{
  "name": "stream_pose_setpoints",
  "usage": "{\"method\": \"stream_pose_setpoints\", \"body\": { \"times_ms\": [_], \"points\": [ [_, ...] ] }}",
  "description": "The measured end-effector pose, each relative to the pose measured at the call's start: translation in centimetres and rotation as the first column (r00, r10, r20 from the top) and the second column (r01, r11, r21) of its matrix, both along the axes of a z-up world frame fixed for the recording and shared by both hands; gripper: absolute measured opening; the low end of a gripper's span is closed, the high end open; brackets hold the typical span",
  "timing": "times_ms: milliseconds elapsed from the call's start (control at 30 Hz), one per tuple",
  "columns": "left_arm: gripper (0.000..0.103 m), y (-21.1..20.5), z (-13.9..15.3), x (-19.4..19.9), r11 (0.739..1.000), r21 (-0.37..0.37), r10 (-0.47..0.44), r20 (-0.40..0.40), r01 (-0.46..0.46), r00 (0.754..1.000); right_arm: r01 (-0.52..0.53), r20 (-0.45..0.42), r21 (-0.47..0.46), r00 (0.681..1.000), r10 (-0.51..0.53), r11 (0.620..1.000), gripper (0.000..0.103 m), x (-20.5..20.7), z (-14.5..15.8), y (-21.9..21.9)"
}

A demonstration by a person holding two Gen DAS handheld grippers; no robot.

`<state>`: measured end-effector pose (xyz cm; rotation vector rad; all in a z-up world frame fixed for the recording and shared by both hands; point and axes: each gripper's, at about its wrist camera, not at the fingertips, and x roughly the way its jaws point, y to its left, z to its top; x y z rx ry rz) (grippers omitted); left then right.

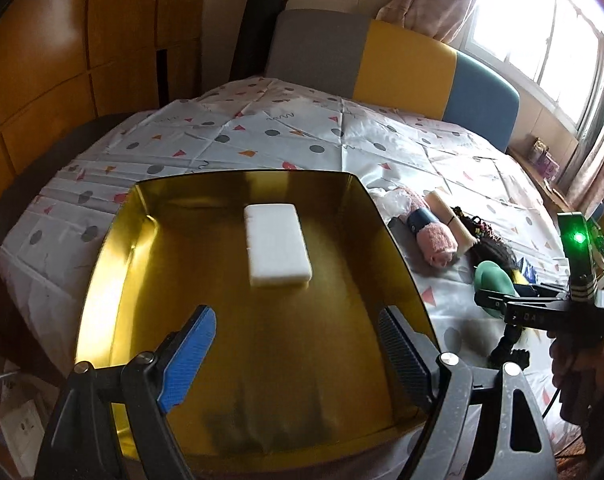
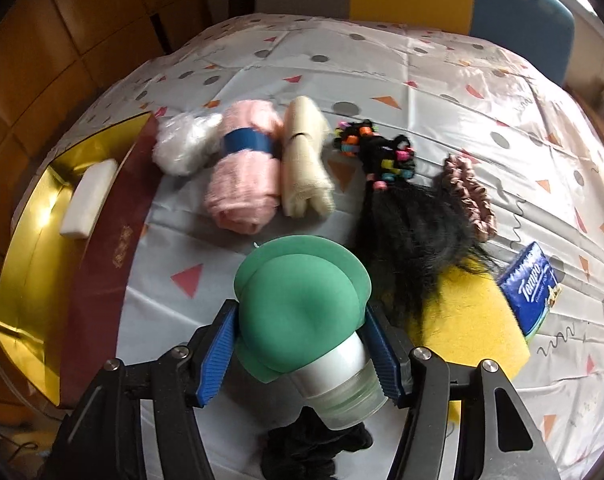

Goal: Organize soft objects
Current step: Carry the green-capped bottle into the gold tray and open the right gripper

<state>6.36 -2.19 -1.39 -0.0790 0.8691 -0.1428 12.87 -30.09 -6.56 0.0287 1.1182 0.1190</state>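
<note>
A white foam block (image 1: 277, 251) lies flat inside the gold-lined box (image 1: 114, 240) on the bed. My left gripper (image 1: 296, 316) hangs over the near half of the box, open, with nothing between its fingers. My right gripper (image 2: 300, 312) is shut on a soft green dome-topped item with a clear plastic base (image 2: 302, 292), held above the bed sheet to the right of the box. In the left wrist view that green item (image 1: 491, 280) shows at the right edge. The box's dark red outer wall (image 2: 106, 248) is at the left of the right wrist view.
On the patterned sheet lie a crumpled clear bag (image 2: 182, 144), a pink towel roll (image 2: 244, 176), a cream cloth roll (image 2: 305, 160), colourful hair ties (image 2: 377, 148), a black wig (image 2: 413, 240), a pink scrunchie (image 2: 473, 196), a yellow sponge (image 2: 473, 328) and a tissue pack (image 2: 531, 284).
</note>
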Motion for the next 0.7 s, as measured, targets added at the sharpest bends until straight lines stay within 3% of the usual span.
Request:
{"method": "stream_pose_setpoints", "body": {
  "times_ms": [133,200,333,367,433,533,600,700],
  "points": [
    [0.085,0.6,0.0,-0.9,1.000,0.001,0.028,-0.009,-0.028,1.000,-0.016,-0.015,-0.060,1.000,0.015,0.998,0.062,-0.3,-0.9,1.6],
    [0.085,1.1,0.1,-1.2,0.999,-0.007,0.041,-0.010,-0.041,0.999,0.045,0.019,0.041,0.999,-0.046,0.998,0.063,-0.5,-0.2,0.8],
    [0.085,1.5,0.5,-2.0,0.999,-0.018,0.046,0.000,-0.046,0.999,0.144,0.083,0.296,0.981,-0.176,0.944,0.064,-0.1,2.2,-1.8],
    [0.085,1.6,0.5,-2.2,0.999,-0.021,0.045,0.004,-0.045,0.999,0.159,0.087,0.335,0.976,-0.198,0.929,0.066,0.1,2.7,-2.3],
    [0.085,1.7,0.6,-2.3,0.999,-0.027,0.044,0.002,-0.044,0.999,0.172,0.096,0.306,0.973,-0.211,0.936,0.066,0.4,3.3,-2.5],
    [0.085,1.6,0.8,-2.5,0.999,-0.027,0.042,0.012,-0.041,0.999,0.171,0.082,0.281,0.976,-0.202,0.944,0.056,0.7,3.4,-2.6],
    [0.085,1.6,1.0,-2.7,0.999,-0.025,0.038,0.021,-0.038,0.999,0.183,0.084,0.264,0.974,-0.212,0.947,0.029,0.4,3.8,-2.8],
    [0.085,1.5,0.8,-2.7,0.999,-0.025,0.037,0.016,-0.037,0.999,0.158,0.083,0.173,0.981,-0.174,0.972,0.022,0.5,3.4,-2.4]
  ]
}}
